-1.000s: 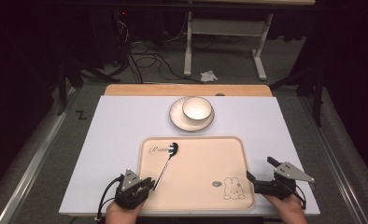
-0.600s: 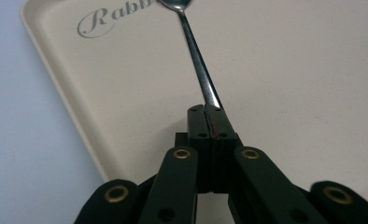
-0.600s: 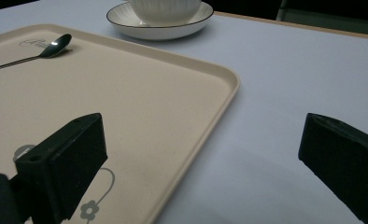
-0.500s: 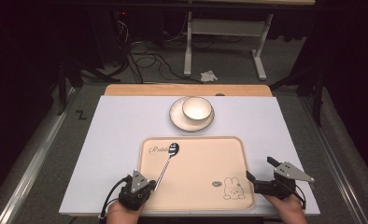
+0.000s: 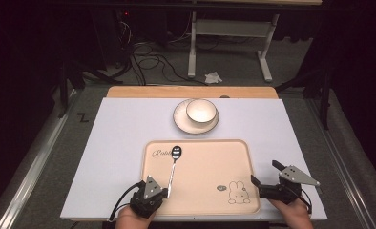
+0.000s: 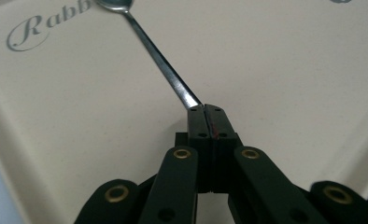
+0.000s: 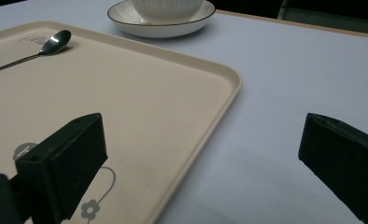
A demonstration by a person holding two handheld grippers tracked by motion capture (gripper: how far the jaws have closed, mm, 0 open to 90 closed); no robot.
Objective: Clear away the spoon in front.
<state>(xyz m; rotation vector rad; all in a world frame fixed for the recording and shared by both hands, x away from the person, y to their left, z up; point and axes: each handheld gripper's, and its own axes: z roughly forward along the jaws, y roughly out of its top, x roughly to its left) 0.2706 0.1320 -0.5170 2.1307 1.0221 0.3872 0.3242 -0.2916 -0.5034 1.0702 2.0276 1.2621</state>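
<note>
Spoon (image 5: pixel 174 164) was the thing in hand: a slim metal one lying on the left half of the cream tray (image 5: pixel 210 145), its bowl up near the script lettering at the tray's far left corner and its handle running back toward the person's near edge. At the left of the high view, the left gripper (image 5: pixel 164 192) sat at the tray's near left corner, held in a hand (image 5: pixel 133 218) that came in from the bottom edge. Its jaws had just been closing, and in the left gripper view they stood pressed together with the tip of the spoon's handle pinched between them, the rest of the handle rising away over the tray surface to the bowl at the top edge. Farther along, toward the middle of the table and beyond the tray's far rim, a white bowl (image 5: pixel 201 110) sat in a white saucer (image 5: pixel 182 121) on the pale table (image 5: pixel 114 138), well apart from the spoon. A small rabbit drawing (image 5: pixel 237 192) marked the tray's near right corner. At the right, the right gripper (image 5: pixel 261 173) rested just beside that corner, held in the other hand (image 5: pixel 291 214). Its jaws were spread wide with nothing between them; in the right gripper view one jaw stood over the tray's near right part and the other over the bare table, the tray's rim running between them.
</note>
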